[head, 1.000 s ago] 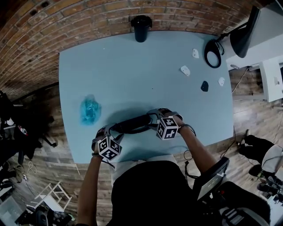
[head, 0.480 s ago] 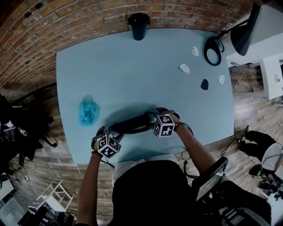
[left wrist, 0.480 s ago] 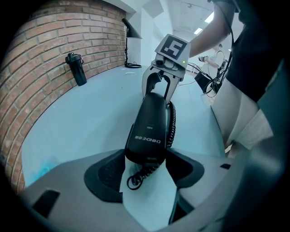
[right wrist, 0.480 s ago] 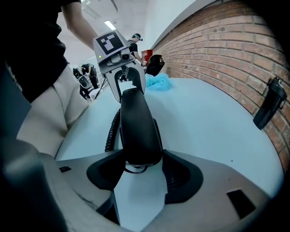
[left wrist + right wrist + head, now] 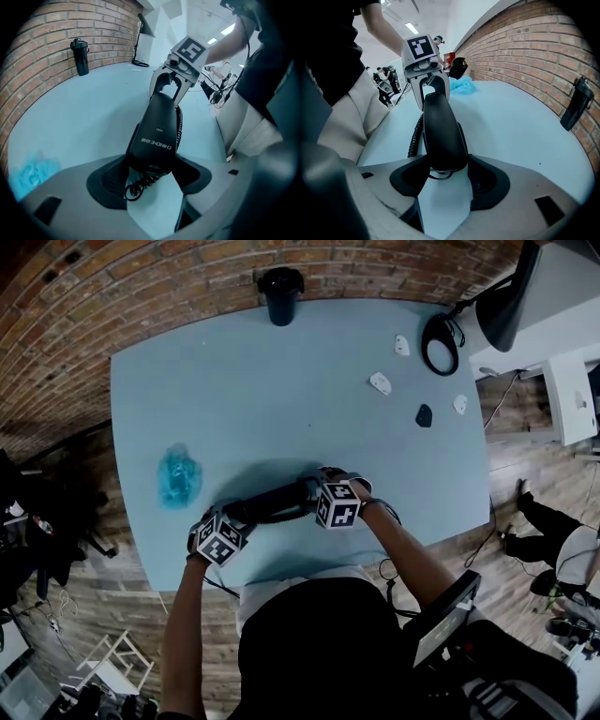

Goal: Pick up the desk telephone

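Black-padded, the left gripper (image 5: 150,179) at the table's (image 5: 281,381) seven o'clock has jaws just spread wider round one end of the telephone handset (image 5: 272,502) — at six, near edge — the right gripper (image 5: 447,180) pinching the other, likely for a level lift.

The surface (image 5: 281,390) is pale blue. The phone (image 5: 272,503) and its coiled cord (image 5: 178,126) are black, with small white lettering on the phone. The left tool (image 5: 231,518) and right tool (image 5: 313,491) are grey, with black pads (image 5: 105,180) and black-and-white square markers. The bottle (image 5: 279,294) is black, the crumpled wrap (image 5: 178,474) turquoise, and the brick wall (image 5: 141,277) red-brown.
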